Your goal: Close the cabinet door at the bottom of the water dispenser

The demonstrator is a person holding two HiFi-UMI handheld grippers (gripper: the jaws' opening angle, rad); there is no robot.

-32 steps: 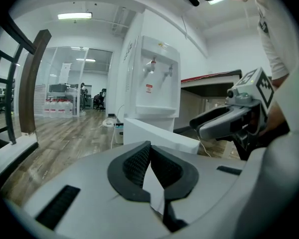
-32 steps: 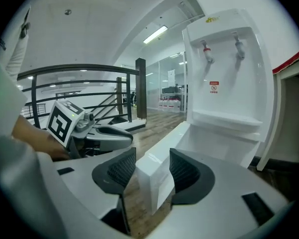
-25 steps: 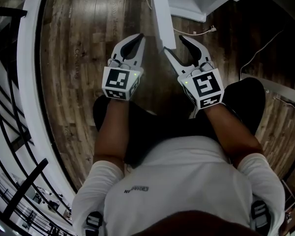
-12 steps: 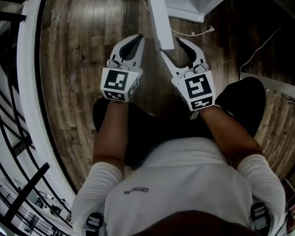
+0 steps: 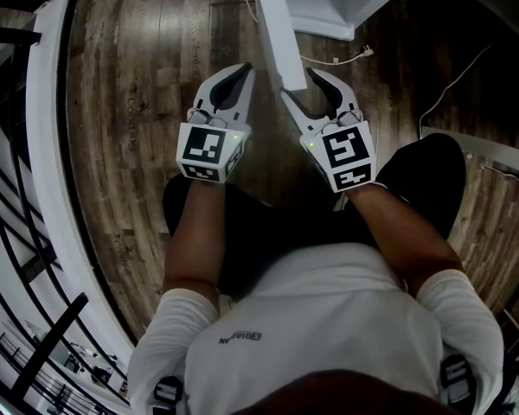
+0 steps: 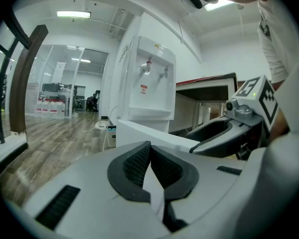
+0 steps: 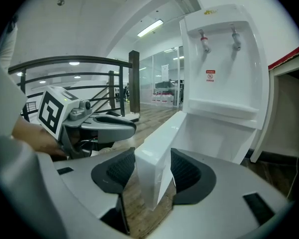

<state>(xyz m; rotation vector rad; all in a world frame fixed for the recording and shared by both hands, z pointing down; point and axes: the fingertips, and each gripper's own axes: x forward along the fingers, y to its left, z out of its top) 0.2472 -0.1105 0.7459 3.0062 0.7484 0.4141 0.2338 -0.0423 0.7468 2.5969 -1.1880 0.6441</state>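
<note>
- The water dispenser [image 7: 222,59] is a white floor unit with two taps; in the head view only its base shows, at the top edge right of centre
- Below the taps sits a small red-and-white label [image 7: 210,76]; its print is too small to read
- The cabinet door [image 5: 277,24] at the dispenser's foot stands open, a white slab running from the top edge down toward the frame's centre
- The right gripper [image 5: 299,81] has its jaws apart, straddling the door's free edge; in the right gripper view the white edge fills the gap, with a ribbed black pad close against each face
- The left gripper [image 5: 245,69], just left of the door and not touching it, has its jaws together at the tips with nothing between them
- Each gripper carries a cube with black-and-white square markers [image 5: 209,148], and a small green light glows beside each
- A white cable [image 5: 346,57] with a plug lies on the dark wooden floor [image 5: 147,76] near the dispenser's base
- Small print [image 5: 245,336] on the back of the person's white shirt is too small to read
- A curved white rail base [image 5: 48,145] runs down the left side of the frame
</note>
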